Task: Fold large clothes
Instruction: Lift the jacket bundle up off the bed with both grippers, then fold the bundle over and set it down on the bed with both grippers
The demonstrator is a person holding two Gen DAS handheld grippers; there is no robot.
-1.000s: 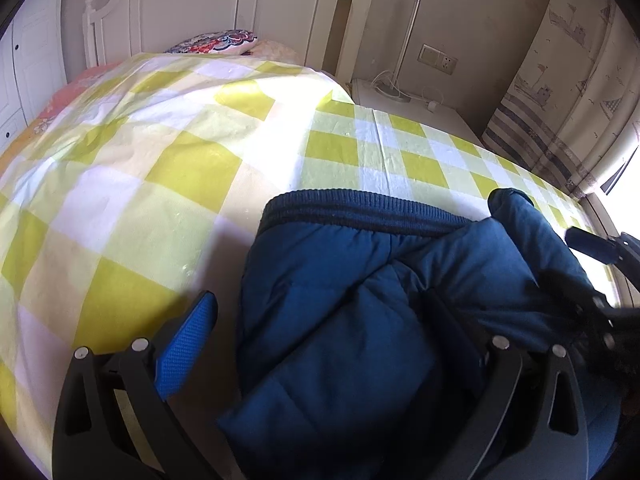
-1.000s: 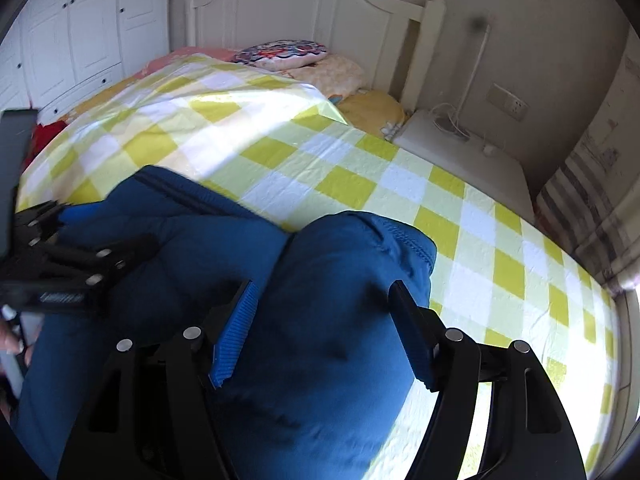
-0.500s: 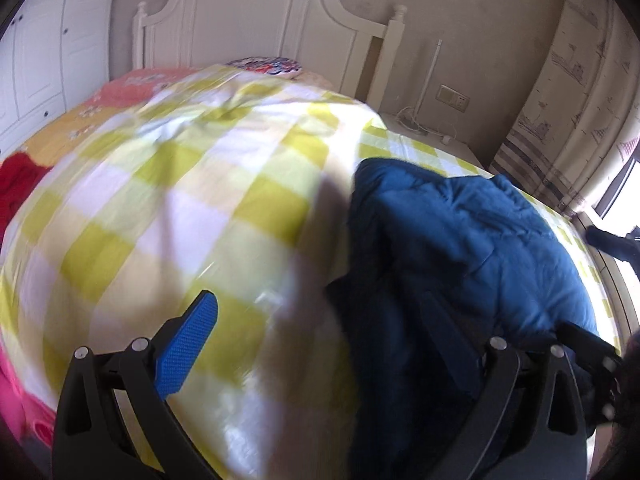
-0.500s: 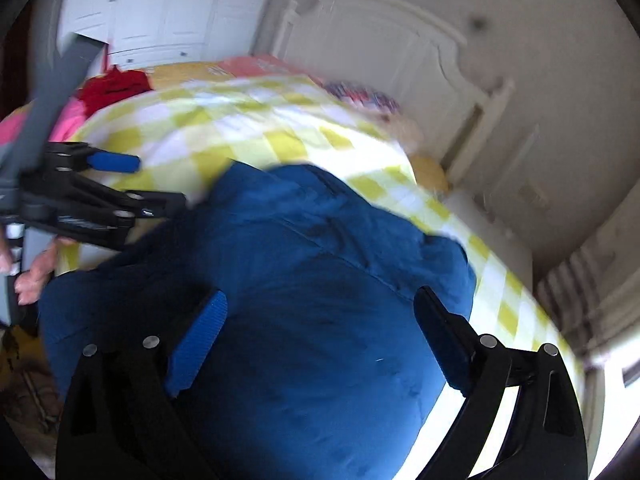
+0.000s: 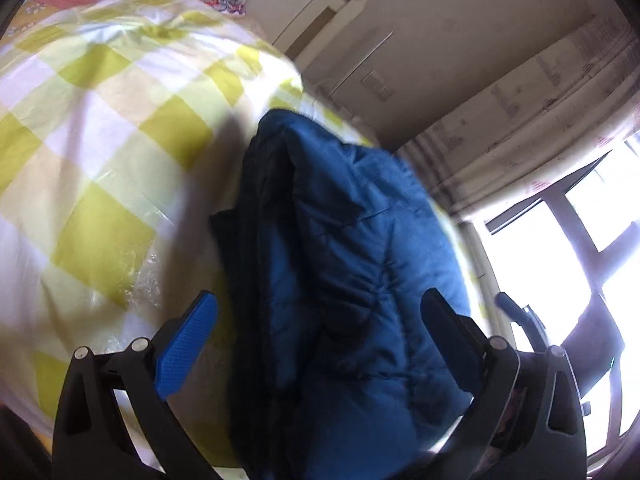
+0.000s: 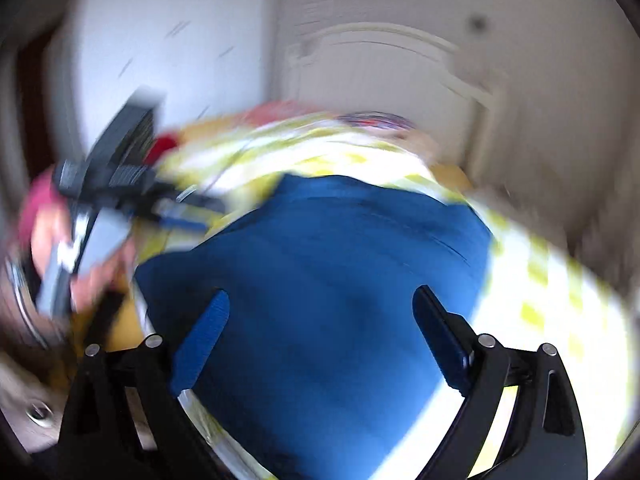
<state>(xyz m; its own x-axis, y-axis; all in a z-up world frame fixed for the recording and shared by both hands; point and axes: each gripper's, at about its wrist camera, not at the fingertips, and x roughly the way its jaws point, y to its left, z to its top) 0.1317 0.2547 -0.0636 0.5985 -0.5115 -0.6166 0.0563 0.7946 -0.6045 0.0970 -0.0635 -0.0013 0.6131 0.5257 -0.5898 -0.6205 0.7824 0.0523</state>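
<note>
Both views have swung since a second ago: from the left wrist the window now fills the right edge, and the right wrist view, sharp before, is smeared with motion. Ahead of both grippers spreads the bed with its yellow-and-white checked cover point(image 5: 100, 128), largest thing in sight, rising to the left of the left gripper point(image 5: 318, 316) and showing beyond and to the right of the right gripper point(image 6: 320, 312). Behind it stands a white panelled headboard point(image 6: 392, 64), with a beige wall point(image 5: 460, 20) and a pale patterned curtain point(image 5: 552, 112) further right, then the bright window point(image 5: 592, 260).

On the cover lies the dark blue quilted padded jacket point(image 5: 360, 280), bunched into a thick heap directly ahead of and between the left gripper's spread fingers; earlier it lay flatter and further right in that view. In the right wrist view the jacket fills the space ahead of and beneath the fingers.

That right gripper's jaws have just been opening and now stand wide, the pads clear of the fabric, which lies below them rather than pinched. The left gripper's jaws also stand wide apart, gripping nothing, with its blue pad point(image 5: 188, 344) over the cover. In the blurred right view the left gripper appears far to the left, carried by a hand point(image 6: 96, 280).
</note>
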